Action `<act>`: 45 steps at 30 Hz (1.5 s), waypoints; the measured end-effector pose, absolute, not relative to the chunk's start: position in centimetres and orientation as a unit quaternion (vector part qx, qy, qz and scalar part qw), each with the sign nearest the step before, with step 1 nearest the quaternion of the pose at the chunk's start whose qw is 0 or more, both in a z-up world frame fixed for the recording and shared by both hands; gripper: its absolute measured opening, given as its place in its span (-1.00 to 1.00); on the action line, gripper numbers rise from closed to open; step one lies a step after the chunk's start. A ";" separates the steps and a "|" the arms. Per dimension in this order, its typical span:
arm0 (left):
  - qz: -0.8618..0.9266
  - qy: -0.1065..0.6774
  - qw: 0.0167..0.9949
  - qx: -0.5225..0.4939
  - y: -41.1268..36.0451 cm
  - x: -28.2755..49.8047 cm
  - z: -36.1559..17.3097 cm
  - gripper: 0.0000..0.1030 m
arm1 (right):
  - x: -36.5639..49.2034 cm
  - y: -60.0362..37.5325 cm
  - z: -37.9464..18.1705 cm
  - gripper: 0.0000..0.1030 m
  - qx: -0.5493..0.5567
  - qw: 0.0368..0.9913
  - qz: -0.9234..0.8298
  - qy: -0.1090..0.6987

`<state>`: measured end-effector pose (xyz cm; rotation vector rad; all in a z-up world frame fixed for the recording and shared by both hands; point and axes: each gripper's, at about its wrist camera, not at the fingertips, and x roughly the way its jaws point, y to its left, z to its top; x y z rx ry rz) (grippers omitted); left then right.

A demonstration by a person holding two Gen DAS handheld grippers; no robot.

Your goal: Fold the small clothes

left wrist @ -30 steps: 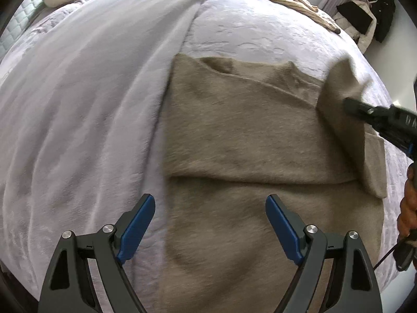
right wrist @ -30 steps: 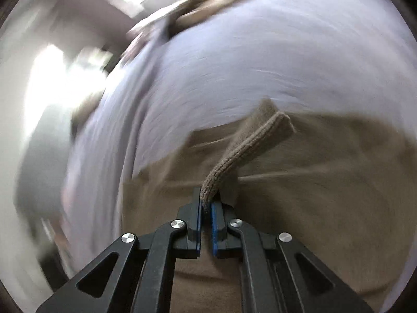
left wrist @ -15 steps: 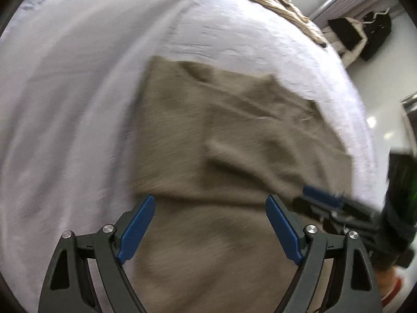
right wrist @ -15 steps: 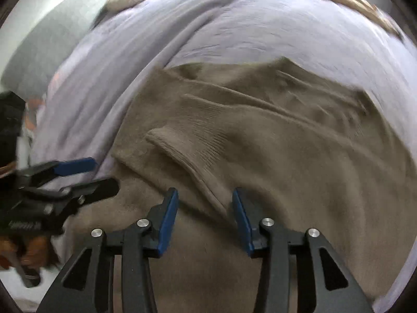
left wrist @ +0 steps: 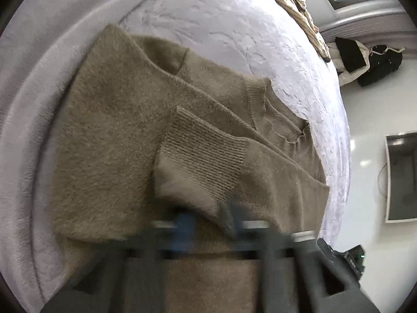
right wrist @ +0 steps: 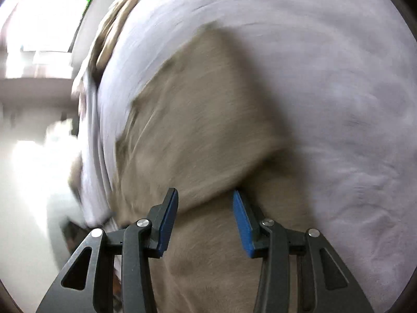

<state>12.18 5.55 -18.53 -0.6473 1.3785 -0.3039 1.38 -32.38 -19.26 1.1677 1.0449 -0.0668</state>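
We see a taupe, fuzzy knit sweater [left wrist: 125, 135] lying flat on a pale lavender bedspread [left wrist: 247, 34], filling the middle of the left wrist view. Its body is brushed and soft-looking, while the neckband [left wrist: 256, 104] at about two o'clock from centre and the sleeve cuff [left wrist: 206, 154] are ribbed. Both sleeves are folded in across the chest: one runs as a long diagonal band from eleven o'clock down towards four o'clock, and the other comes in from three o'clock, its ribbed cuff resting near the centre on top of the first. The lower part of the sweater stretches towards six o'clock beneath the tool.

The left gripper [left wrist: 211, 224] is smeared by motion at the bottom of its view; its blue pads have just been closing, and the blurred pads seem to stand a little apart either side of the cuff's lower corner. Whether they are pinching that corner, we cannot tell.

In the blurred right wrist view, the right gripper [right wrist: 206, 214] hovers over the sweater [right wrist: 203, 120] with its blue-padded fingers [right wrist: 241, 219] spread, nothing pressed between them; a folded edge of the knit lies just beyond the tips. At eleven o'clock a striped tan garment [right wrist: 109, 39] lies on the bedspread [right wrist: 338, 78].
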 end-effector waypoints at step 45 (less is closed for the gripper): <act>-0.020 0.607 0.791 -0.071 8.3 4.9 -14.9 0.53 | 2.3 -37.8 -19.0 -0.65 0.388 0.754 -0.031 0.529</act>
